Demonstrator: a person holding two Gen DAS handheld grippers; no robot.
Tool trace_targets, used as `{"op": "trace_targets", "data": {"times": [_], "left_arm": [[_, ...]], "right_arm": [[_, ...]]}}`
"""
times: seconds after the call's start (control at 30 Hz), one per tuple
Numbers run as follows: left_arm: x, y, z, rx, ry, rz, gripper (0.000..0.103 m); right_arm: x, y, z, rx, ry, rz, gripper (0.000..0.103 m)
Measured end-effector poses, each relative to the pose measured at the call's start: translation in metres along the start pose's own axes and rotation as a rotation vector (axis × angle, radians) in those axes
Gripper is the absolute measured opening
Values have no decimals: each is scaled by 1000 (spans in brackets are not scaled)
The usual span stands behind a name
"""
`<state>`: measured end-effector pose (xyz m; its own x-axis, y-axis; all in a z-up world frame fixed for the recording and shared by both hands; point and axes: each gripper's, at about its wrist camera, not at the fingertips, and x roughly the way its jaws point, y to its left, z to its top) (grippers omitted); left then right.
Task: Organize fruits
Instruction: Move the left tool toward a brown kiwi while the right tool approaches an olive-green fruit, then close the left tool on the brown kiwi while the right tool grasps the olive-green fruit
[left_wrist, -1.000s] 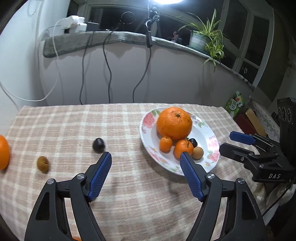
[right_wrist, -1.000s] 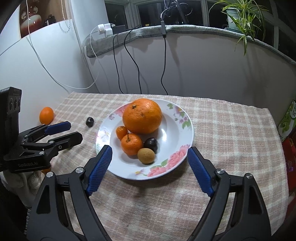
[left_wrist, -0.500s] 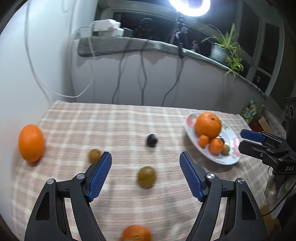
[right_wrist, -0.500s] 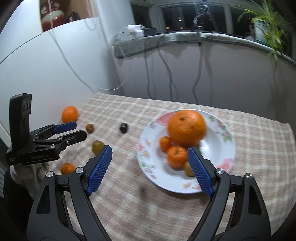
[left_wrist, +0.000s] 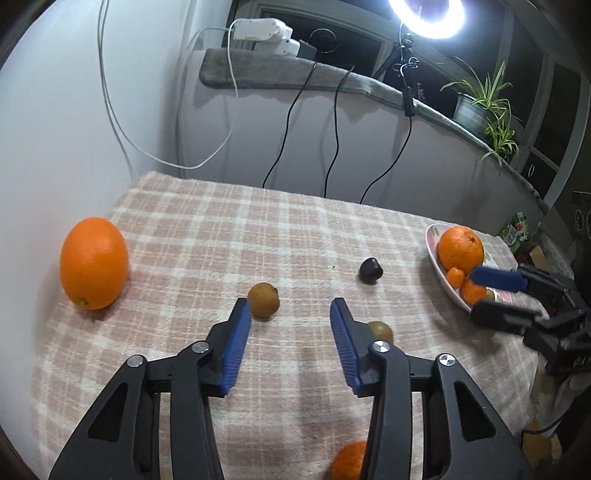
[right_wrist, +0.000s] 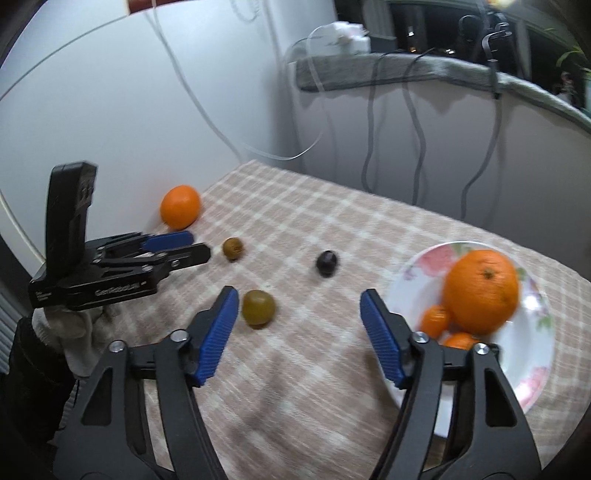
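A: In your left wrist view, what are your left tongs (left_wrist: 291, 312) doing?

B: Your left tongs are closing over the checked bench (left_wrist: 207, 229) with nothing between the pads. A brown fruit (left_wrist: 263, 299) is sitting just beyond the left pad, a green fruit (left_wrist: 380, 329) is peeking from behind the right pad, a dark fruit (left_wrist: 370, 270) is lying farther off, and a big orange (left_wrist: 94, 263) is resting at far left.

A: And the right wrist view?

B: Your right tongs (right_wrist: 299, 302) are closing too, still empty. The green fruit (right_wrist: 258, 307) is lying just beside the left pad. The plate (right_wrist: 532, 373) is carrying a large orange (right_wrist: 480, 290) and smaller ones at right.
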<state>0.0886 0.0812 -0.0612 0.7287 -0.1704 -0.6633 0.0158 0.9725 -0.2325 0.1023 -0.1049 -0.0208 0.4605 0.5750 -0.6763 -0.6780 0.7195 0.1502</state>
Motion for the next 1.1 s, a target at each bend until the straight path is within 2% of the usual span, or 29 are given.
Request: {"op": "trace_targets", "data": {"times": [0.3,0.53,0.63,0.7,0.83,0.97,1.1], "left_arm": [[21,11,5,-5,40,8,37],[35,16,6,-11,67,23,34],[39,17,7,-10,76,27,32],[41,17,7,-10,81,30,30],[43,17,7,-9,87,33,24],[45,17,7,-6,88,40,23],[44,15,7,0,87,45,22]], "right_arm": [[41,20,-4,-22,86,59,54],[64,21,-6,-17,129,72,52],[70,20,-5,-11,143,74,49],[74,19,-5,-7,154,74,44],[77,20,-4,-7,160,77,42],[79,20,-4,-12,164,65,32],[79,18,-4,-7,163,72,30]]}}
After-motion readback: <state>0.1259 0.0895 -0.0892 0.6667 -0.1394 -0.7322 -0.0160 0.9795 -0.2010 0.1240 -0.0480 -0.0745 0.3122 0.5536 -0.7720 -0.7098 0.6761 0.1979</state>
